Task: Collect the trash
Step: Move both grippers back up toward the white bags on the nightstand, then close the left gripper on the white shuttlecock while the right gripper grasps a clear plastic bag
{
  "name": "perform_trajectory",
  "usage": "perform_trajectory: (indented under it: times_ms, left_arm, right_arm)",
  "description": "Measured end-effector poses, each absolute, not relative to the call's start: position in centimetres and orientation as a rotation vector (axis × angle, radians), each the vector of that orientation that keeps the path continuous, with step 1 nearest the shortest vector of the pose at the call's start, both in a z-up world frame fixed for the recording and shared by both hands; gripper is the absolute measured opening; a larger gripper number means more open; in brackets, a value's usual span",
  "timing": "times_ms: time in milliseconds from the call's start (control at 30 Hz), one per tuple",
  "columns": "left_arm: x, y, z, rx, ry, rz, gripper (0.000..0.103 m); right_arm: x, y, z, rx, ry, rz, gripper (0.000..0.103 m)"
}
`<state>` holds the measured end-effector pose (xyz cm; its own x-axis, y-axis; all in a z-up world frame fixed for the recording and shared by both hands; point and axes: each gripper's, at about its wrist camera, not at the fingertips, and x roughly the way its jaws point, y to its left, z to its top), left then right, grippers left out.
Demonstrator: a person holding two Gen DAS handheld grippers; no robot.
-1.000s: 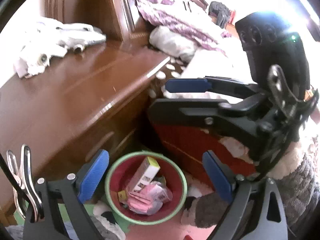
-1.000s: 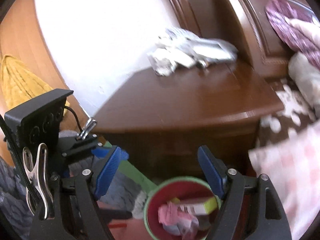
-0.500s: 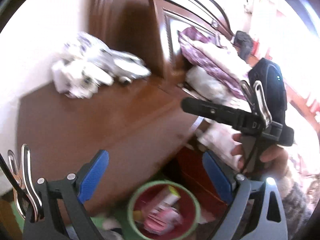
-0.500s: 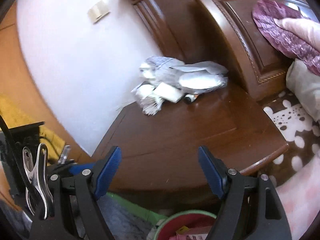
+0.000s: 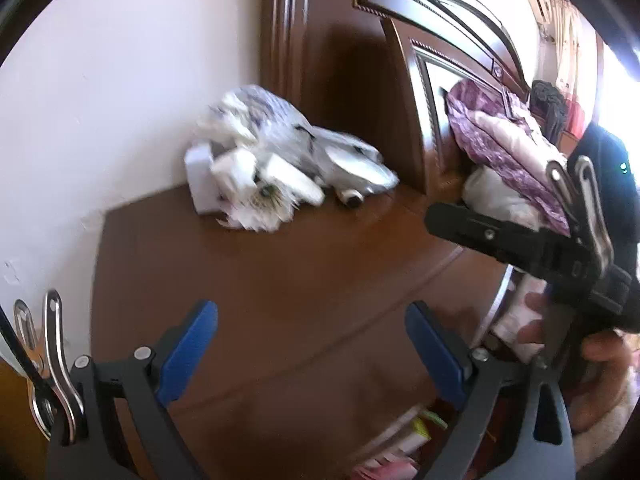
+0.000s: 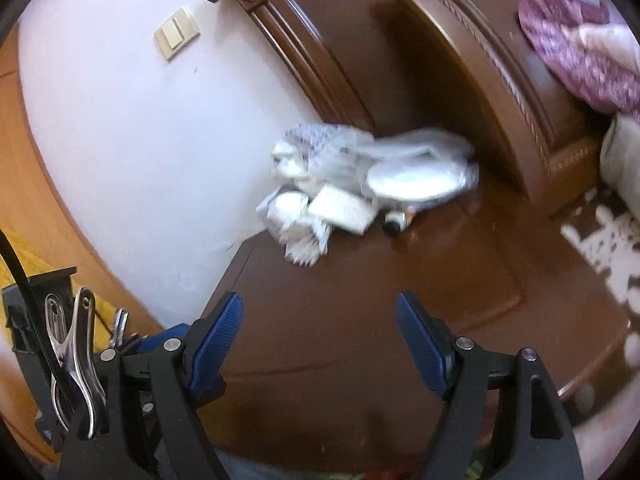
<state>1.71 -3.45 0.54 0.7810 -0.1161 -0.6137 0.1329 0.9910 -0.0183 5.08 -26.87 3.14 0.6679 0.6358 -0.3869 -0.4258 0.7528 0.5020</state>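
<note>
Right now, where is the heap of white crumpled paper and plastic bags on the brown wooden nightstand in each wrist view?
Left wrist view: the heap of white crumpled paper and plastic bags lies left of centre, at the back of the brown wooden nightstand, against the white wall.
Right wrist view: the heap sits near the centre, above the open right gripper.
Shared landmark: the small dark-capped tube at the heap's right edge.

Both claws now point higher than a second ago: the white trash pile [image 5: 276,176] sits mid-view on the worktop [image 5: 300,280], and the red bin [image 5: 400,452] has slipped to the frame's bottom edge.
</note>
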Motion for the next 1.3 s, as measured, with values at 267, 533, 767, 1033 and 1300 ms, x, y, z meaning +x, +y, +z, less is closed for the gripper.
perform_trajectory:
  times_ms: [267, 533, 767, 1033, 1300]
  left_arm:
    - [4.6, -1.2, 0.7, -0.005, 0.642, -0.086, 0.097]
    - [8.2, 1.1, 1.2, -0.055, 0.668, -0.072, 0.097]
    - [14.7, 3.6, -0.2, -0.115, 0.808, -0.124, 0.097]
    - [17.7, 3.0, -2.2, -0.083, 0.874, -0.156, 0.092]
    - [20.1, 0.3, -2.7, -0.032, 0.915, -0.18, 0.055]
  right_arm:
    - [6.8, -24.1, 3.7, 0.296, 0.62, 0.496, 0.086]
    - [8.6, -22.2, 4.3, 0.272, 0.505, 0.644, 0.086]
    - [12.6, -22.2, 4.0, 0.203, 0.626, 0.507, 0.086]
    - [16.5, -21.9, 3.8, 0.123, 0.718, 0.52, 0.082]
    - [19.8, -22.4, 3.9, 0.242, 0.799, 0.641, 0.076]
